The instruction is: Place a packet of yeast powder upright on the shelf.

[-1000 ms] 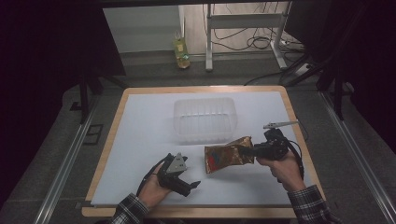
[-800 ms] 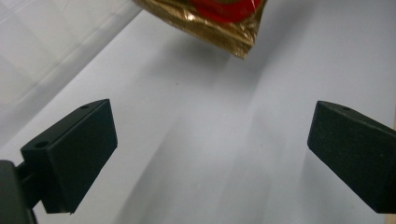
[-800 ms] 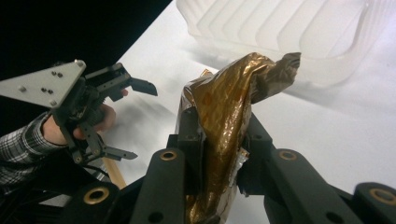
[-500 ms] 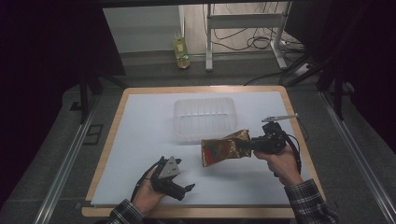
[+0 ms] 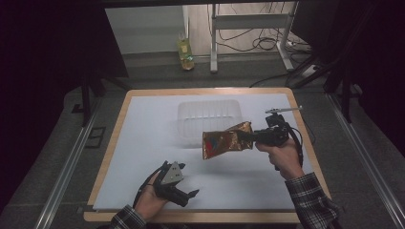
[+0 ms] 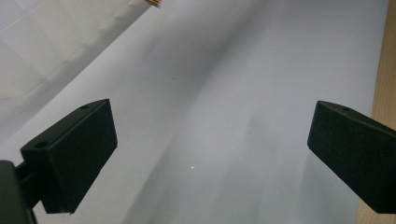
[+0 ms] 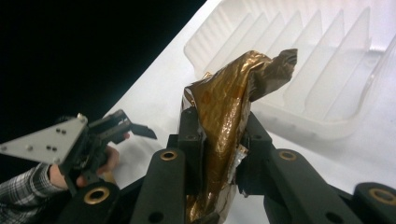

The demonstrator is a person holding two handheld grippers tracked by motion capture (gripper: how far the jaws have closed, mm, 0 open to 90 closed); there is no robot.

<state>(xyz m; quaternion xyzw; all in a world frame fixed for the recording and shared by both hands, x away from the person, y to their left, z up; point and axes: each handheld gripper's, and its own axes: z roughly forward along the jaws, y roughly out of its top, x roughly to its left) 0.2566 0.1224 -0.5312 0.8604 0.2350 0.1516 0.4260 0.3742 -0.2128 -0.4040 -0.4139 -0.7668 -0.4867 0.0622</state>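
Note:
A crinkled gold foil pouch (image 5: pixel 224 141) with a red print hangs above the white sheet, just in front of the clear ribbed plastic tub (image 5: pixel 208 115). My right gripper (image 5: pixel 250 138) is shut on the pouch's right end; in the right gripper view the pouch (image 7: pixel 227 116) is pinched between the two black jaws, with the tub (image 7: pixel 308 60) behind it. My left gripper (image 5: pixel 189 194) rests low near the table's front edge, jaws open and nothing between them. In the left gripper view its fingers (image 6: pixel 74 154) stand wide apart over the bare white sheet (image 6: pixel 210 116).
The white sheet (image 5: pixel 148 143) covers a wooden table (image 5: pixel 112 143) with a raised rim. A yellow bottle (image 5: pixel 186 53) stands on the floor beyond the table, near metal stand legs (image 5: pixel 213 43) and cables. Dark curtains flank both sides.
My right gripper has lifted the pouch and carried it left and up toward the tub. My left gripper has drawn back toward the front edge, empty.

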